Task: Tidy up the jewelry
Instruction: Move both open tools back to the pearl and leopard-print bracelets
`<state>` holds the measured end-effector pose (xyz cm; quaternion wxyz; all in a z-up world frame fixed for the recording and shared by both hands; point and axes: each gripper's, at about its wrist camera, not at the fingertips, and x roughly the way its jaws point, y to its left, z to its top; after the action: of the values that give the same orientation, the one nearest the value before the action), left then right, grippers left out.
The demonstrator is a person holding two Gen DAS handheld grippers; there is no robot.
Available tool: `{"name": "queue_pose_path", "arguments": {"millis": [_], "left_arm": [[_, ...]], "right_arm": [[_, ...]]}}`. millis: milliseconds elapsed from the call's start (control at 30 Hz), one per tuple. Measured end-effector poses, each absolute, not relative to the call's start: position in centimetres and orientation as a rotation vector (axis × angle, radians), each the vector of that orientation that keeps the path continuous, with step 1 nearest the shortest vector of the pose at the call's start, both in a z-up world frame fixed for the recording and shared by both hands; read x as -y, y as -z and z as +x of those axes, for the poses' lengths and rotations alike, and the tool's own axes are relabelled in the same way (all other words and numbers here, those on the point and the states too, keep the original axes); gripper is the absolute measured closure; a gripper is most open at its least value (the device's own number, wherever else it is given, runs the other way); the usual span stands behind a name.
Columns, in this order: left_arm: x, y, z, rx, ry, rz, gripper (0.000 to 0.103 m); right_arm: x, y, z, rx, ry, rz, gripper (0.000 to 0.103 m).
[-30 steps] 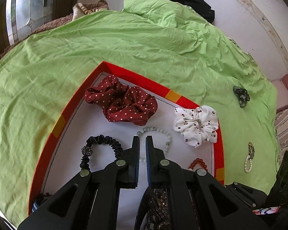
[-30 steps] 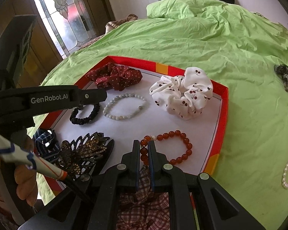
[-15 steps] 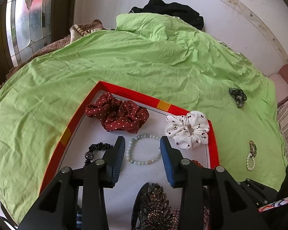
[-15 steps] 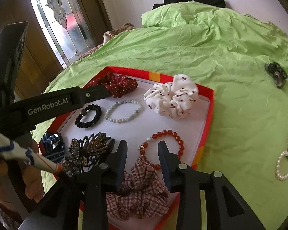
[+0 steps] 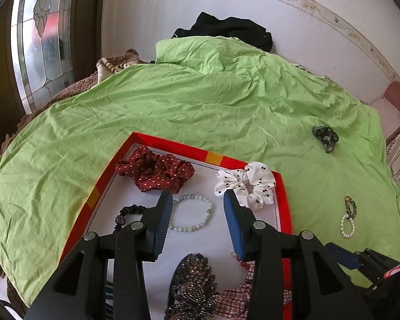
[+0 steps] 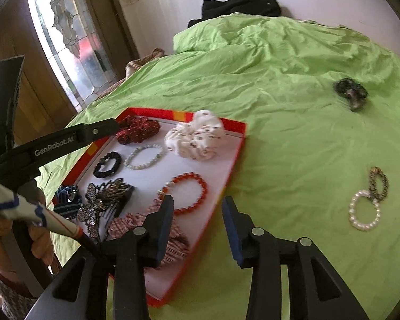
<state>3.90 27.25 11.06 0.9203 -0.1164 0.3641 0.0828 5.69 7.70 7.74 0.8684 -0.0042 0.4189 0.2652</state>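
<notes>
A red-rimmed white tray [image 5: 173, 145] [image 6: 234, 149] lies on the green bedsheet. It holds a maroon dotted scrunchie [image 5: 157, 172], a white cherry scrunchie [image 5: 249, 181] [image 6: 194, 138], a pale bead bracelet [image 5: 193, 214] [image 6: 145, 157], a black hair tie [image 6: 106, 165], a red bead bracelet [image 6: 189, 193], a beaded hair claw [image 5: 193, 285] and a plaid scrunchie [image 6: 146, 226]. On the sheet lie a pearl bracelet [image 6: 364, 210] [image 5: 347, 225] joined to a dark chain, and a dark claw clip [image 6: 350, 90] [image 5: 325, 137]. My left gripper [image 5: 197, 205] is open and empty above the tray. My right gripper [image 6: 197, 205] is open and empty over the tray's right rim.
The green sheet [image 5: 200, 101] covers the whole bed. Black clothing [image 5: 226, 30] lies at the far wall. A stained-glass door [image 5: 37, 40] stands at the left. The left gripper's arm [image 6: 53, 144] and the person's hand [image 6: 40, 237] cross the right wrist view.
Both grippers have opened from shut and pulled back and up from the tray. The right gripper has swung right, toward the sheet beside the tray.
</notes>
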Motion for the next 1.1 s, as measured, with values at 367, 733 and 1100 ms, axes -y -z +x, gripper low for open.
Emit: {"name": "queue_pose_path", "arguments": {"millis": [367, 733, 1100], "left_arm": [[-23.8, -11.8, 3.2, -0.729, -0.166, -0.166, 0.061], [-18.0, -12.0, 2.9, -0.717, -0.127, -0.068, 0.060], [-12.3, -11.2, 1.9, -0.689, -0.049, 0.024, 0.060]], "right_arm": [[0.5, -7.8, 5.7, -0.859, -0.428, 0.025, 0.061], [9.9, -8.5, 5.1, -0.820, -0.301, 0.107, 0.061], [18.0, -7.9, 5.8, -0.779, -0.185, 0.218, 0.061]]}}
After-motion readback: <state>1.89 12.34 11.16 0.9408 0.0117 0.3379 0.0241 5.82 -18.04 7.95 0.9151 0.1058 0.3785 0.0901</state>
